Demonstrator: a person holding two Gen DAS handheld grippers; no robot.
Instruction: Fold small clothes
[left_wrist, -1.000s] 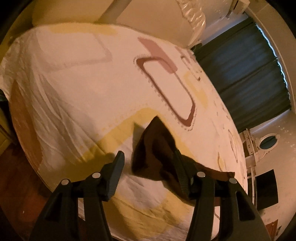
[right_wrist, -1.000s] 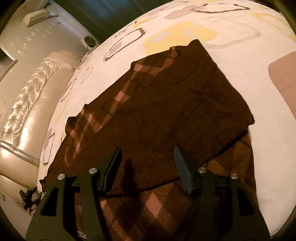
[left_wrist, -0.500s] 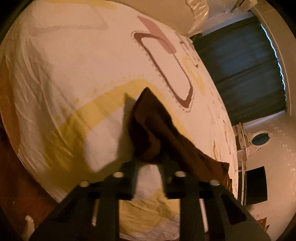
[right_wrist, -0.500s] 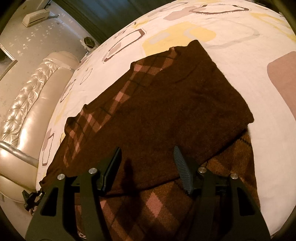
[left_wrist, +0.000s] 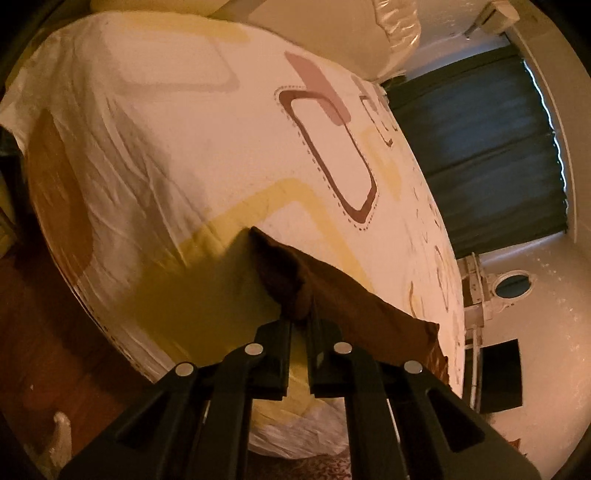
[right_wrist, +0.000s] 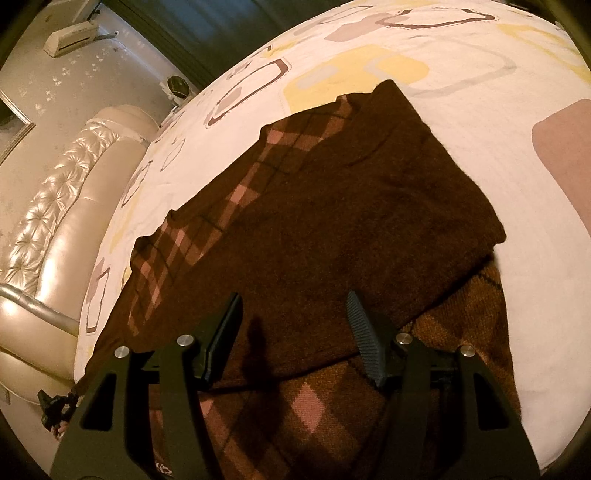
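1. Left hand-held gripper (left_wrist: 300, 320) has just clamped down, a corner of the brown sweater (left_wrist: 295, 273) pinched between its fingers.
2. Right hand-held gripper (right_wrist: 295, 314) hovers with jaws apart over the sweater, nothing held.
3. Sweater lies spread on the patterned bed (right_wrist: 480, 59).

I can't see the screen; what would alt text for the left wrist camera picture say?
The left tool, two black fingers shut together, pinches a corner of a dark brown knitted garment and lifts it off a bed. Its jaws have just been closing on the cloth. The white bedsheet with yellow and brown rounded shapes fills the view, with dark curtains behind.
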